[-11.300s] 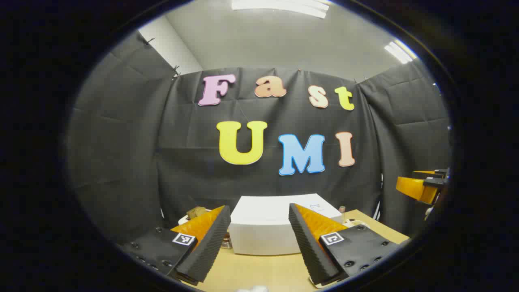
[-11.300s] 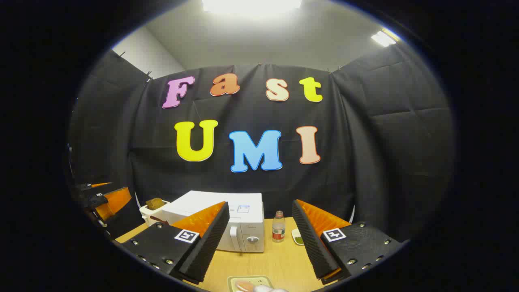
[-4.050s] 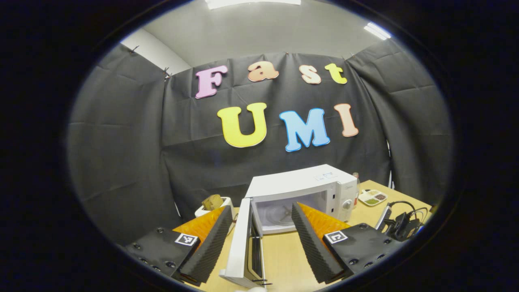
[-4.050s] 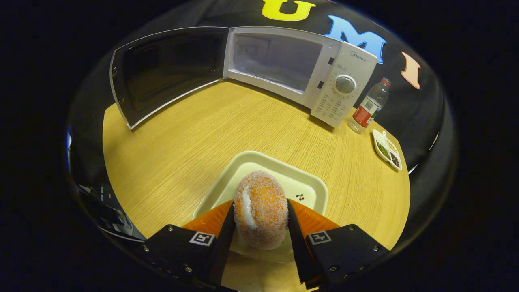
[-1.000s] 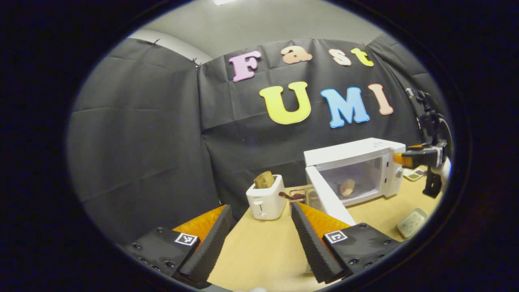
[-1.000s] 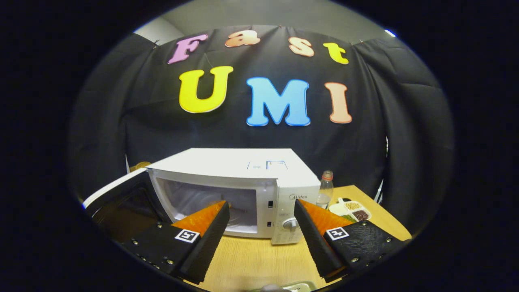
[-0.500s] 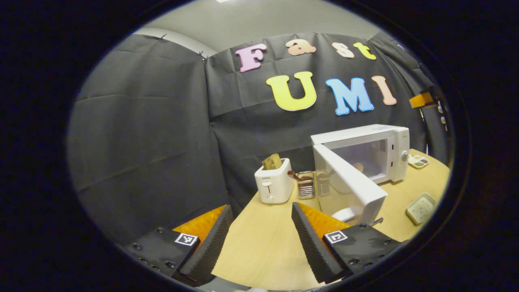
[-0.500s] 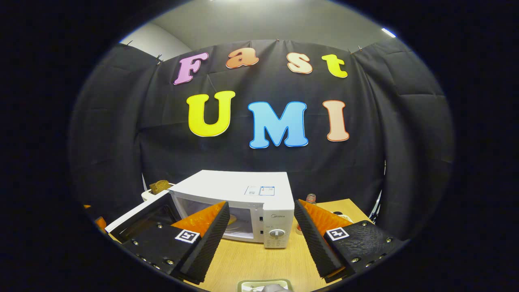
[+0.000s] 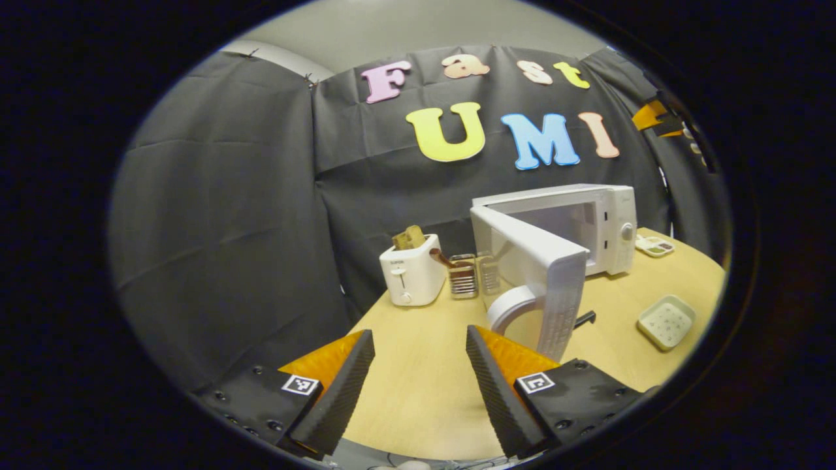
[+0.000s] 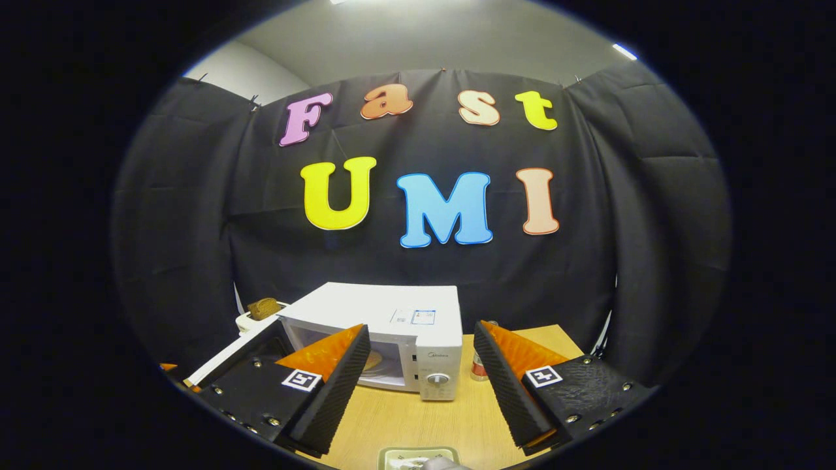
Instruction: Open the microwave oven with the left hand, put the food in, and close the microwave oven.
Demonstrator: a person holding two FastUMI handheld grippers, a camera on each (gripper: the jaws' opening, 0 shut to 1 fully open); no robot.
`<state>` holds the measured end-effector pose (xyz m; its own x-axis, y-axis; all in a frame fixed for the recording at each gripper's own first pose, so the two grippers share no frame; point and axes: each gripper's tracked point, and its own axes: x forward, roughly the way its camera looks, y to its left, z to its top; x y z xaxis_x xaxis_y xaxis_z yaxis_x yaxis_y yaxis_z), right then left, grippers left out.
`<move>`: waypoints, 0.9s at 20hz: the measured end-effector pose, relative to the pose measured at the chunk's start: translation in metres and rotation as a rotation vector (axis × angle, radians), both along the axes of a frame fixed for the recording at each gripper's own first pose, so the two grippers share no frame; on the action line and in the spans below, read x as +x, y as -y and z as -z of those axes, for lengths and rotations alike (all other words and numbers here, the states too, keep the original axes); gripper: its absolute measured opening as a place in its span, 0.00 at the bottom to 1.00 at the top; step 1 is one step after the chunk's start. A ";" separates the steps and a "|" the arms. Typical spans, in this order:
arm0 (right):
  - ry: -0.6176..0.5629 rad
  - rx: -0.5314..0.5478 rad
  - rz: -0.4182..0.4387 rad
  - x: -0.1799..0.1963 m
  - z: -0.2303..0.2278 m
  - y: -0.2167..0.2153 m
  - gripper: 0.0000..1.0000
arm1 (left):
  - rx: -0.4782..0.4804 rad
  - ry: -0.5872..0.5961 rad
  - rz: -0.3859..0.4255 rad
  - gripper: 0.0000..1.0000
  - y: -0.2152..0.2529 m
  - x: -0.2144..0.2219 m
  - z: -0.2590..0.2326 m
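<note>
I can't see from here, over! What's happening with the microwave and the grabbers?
Left gripper open, empty. Right gripper open, empty. Microwave door ajar, not shut. Nothing blocking it.

Each hand-held gripper, the left hand-held gripper (image 9: 415,369) and the right hand-held gripper (image 10: 421,365), has two wedge-shaped fingers with orange backs and black ribbed pads (image 9: 336,401) facing inward. The fingers sit on black mounts studded with small screws. Every mount carries a small square black-and-white marker (image 10: 298,378).
</note>
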<state>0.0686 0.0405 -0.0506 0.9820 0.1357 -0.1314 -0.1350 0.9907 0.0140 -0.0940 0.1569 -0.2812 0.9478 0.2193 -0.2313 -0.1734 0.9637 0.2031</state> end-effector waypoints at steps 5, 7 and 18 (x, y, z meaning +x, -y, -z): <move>-0.022 0.017 0.033 -0.003 0.007 0.024 0.98 | 0.012 -0.013 0.111 0.94 0.068 0.012 0.005; -0.027 0.010 0.048 -0.003 0.010 0.036 0.98 | -0.005 -0.009 0.172 0.94 0.102 0.020 0.005; -0.063 -0.051 0.154 -0.006 0.022 0.115 0.98 | -0.117 0.000 0.349 0.94 0.237 0.104 0.012</move>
<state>0.0626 -0.0742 -0.0728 0.9803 -0.0243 -0.1959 0.0181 0.9993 -0.0336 0.0104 -0.0798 -0.2929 0.9608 -0.1453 -0.2361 0.1701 0.9815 0.0881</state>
